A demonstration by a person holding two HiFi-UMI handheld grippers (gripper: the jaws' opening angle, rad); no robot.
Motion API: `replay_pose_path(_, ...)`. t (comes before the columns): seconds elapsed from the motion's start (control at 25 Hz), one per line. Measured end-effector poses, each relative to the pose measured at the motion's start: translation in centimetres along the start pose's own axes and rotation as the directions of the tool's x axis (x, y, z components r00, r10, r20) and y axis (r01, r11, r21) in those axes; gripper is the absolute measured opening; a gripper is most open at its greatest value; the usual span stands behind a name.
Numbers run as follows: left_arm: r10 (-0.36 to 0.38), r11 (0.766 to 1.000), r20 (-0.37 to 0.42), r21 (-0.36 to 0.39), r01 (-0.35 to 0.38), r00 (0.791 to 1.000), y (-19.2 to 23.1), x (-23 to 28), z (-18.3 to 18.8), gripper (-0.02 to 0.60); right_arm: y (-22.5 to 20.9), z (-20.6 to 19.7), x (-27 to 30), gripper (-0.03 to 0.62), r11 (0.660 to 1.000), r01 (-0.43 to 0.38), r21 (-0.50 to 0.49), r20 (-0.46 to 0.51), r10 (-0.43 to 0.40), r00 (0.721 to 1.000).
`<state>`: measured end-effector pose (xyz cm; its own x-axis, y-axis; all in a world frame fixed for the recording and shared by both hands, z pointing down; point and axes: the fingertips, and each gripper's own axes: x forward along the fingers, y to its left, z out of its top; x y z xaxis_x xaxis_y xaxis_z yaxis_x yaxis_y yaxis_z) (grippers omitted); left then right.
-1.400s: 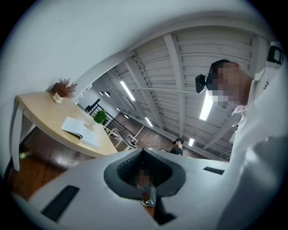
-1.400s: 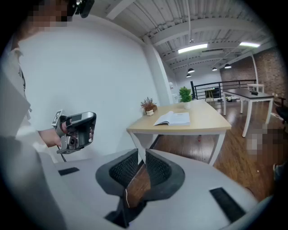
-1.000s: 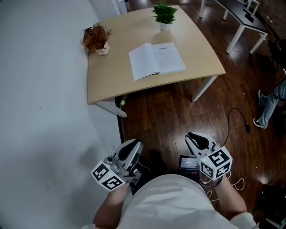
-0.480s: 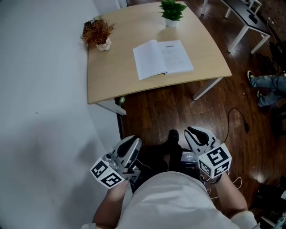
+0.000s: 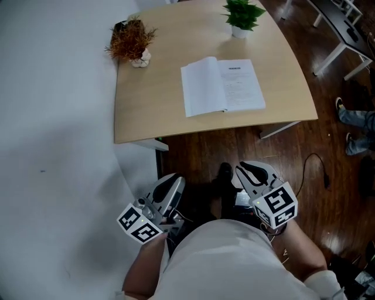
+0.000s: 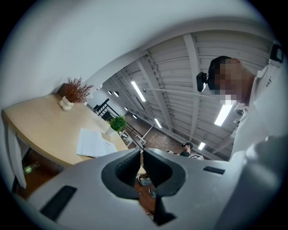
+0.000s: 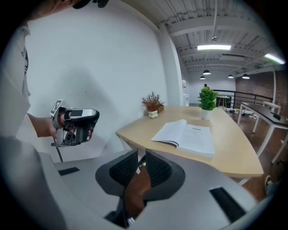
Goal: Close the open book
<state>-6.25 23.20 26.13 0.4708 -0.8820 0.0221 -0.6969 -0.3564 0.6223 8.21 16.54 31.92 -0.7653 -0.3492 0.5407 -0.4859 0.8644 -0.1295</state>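
Two grippers hang above the dark floor, close to the person and well short of the table [image 5: 149, 111]. The left gripper [image 5: 174, 180] has its jaws together, empty. The right gripper [image 5: 248, 170] has its jaws slightly apart, empty too. The book [image 5: 222, 86] lies open on the table, right of centre, with a dried plant [image 5: 130, 41] at the far left corner and a green plant [image 5: 241, 14] at the far edge.

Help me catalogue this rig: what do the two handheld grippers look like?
The left gripper and right gripper are white moulded shells with black ribbed pads. Each carries a cube of black-and-white square markers. A dark cable hangs from the left one. The person's top is off-white.
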Motion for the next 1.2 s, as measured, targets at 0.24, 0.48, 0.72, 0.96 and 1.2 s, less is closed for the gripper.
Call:
replay_pose_path(0.24, 0.029, 1.0, 0.001, 0.007, -0.029, 1.0, 1.8, 6.9, 1.9, -0.002, -5.9, 2.6, 3.6, 0.052, 0.997, -0.06, -0.053, -0.025, 0.059, 0.998)
replay_pose_path(0.48, 0.075, 0.997, 0.008, -0.004, -0.075, 0.997, 3.6, 10.8, 2.3, -0.002, -9.4, 4.1, 6.4, 0.052, 0.985, -0.096, -0.141, -0.041, 0.091, 0.995)
replay_pose_path(0.72, 0.112, 0.994, -0.008, -0.016, -0.112, 0.994, 6.4, 12.2, 2.3, -0.002, -10.4, 4.3, 9.7, 0.052, 0.975, -0.101, -0.199, -0.074, 0.087, 0.993)
replay_pose_path(0.96, 0.12, 0.992, -0.042, -0.024, -0.121, 0.992, 10.7, 12.3, 2.7, -0.002, -9.0, 4.6, 14.5, 0.052, 0.944, -0.094, -0.315, -0.108, 0.063, 0.992)
replay_pose_path(1.2, 0.109, 0.993, -0.095, -0.038, -0.113, 0.989, 15.1, 11.8, 2.6, -0.002, -6.5, 4.2, 20.3, 0.052, 0.883, -0.069, -0.465, -0.138, 0.005, 0.99)
